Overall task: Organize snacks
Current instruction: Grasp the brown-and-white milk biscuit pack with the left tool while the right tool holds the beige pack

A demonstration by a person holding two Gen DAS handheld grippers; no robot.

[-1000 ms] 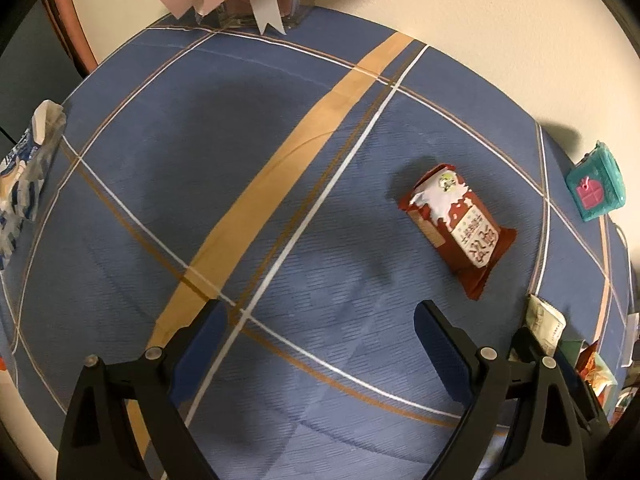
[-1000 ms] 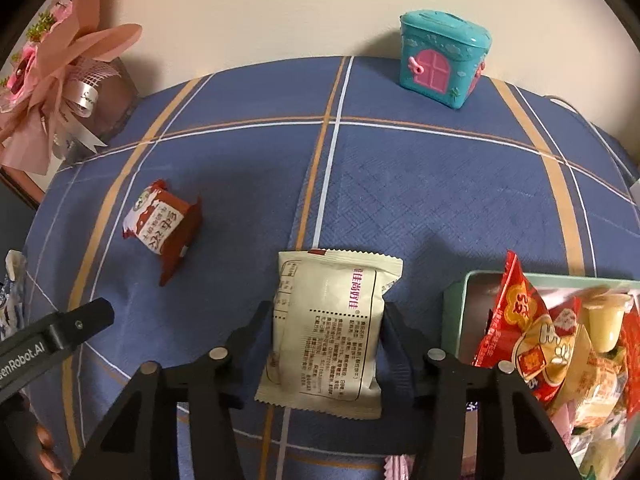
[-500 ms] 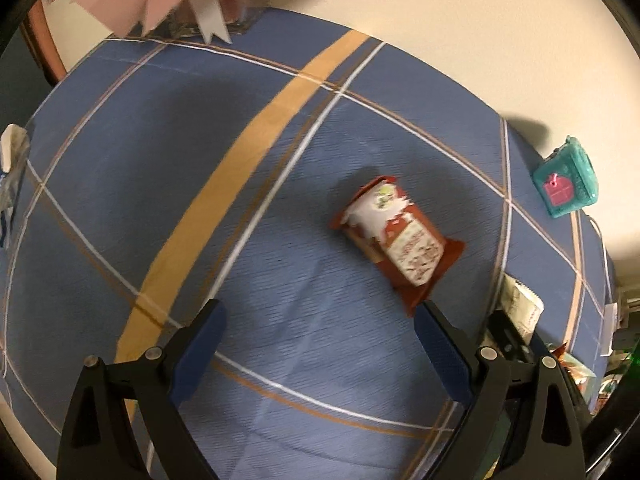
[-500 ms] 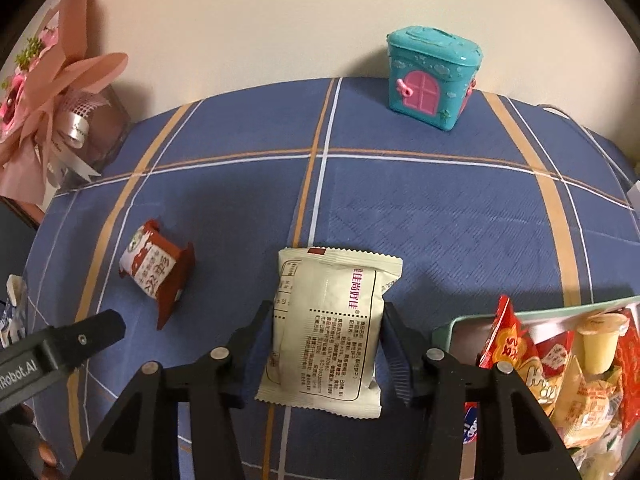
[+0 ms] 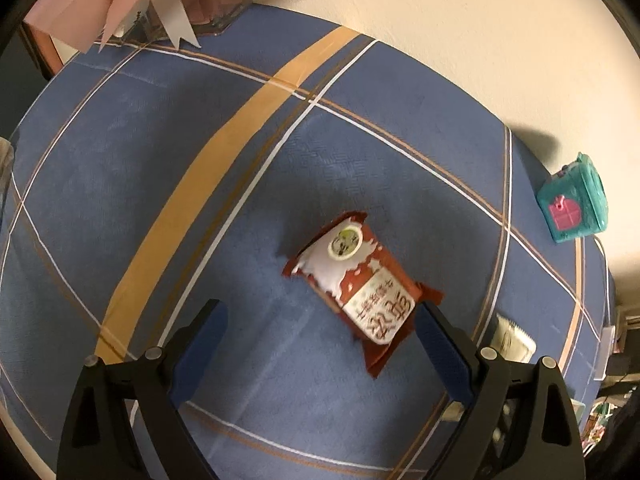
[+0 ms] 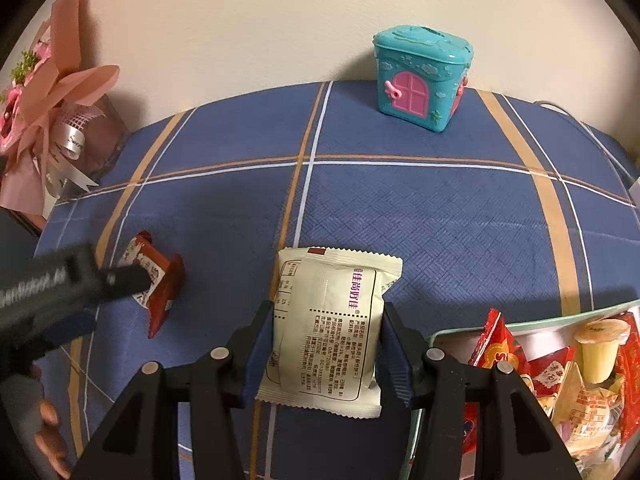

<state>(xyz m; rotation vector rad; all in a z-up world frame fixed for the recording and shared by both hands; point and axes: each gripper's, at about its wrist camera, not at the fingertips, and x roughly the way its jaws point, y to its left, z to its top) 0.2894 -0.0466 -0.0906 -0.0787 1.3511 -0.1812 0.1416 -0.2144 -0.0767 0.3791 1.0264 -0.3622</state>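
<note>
Two pickups are in hand at once on the blue plaid tablecloth [image 6: 420, 216]. The right gripper [image 6: 325, 354] pinches a flat cream foil snack packet [image 6: 326, 332] by its long edges, both blue pads pressed against its sides, with the packet just beside the pale green tray [image 6: 448, 330] already piled with red and yellow wrapped snacks. The left gripper [image 5: 320, 354] hangs with its jaws spread wide and empty, pointing steeply down at a red-brown and white snack packet [image 5: 360, 292] lying at an angle on the cloth; that packet sits toward the right-hand finger [image 5: 440, 354], nearly touching it, and well clear of the other. The step looks like collecting the loose snacks for the tray. Next, the left gripper probably needs to shift sideways so the packet is centred between the pads, turn to match its tilt, then lower and close; the right should carry its packet over the tray rim and release.
</note>
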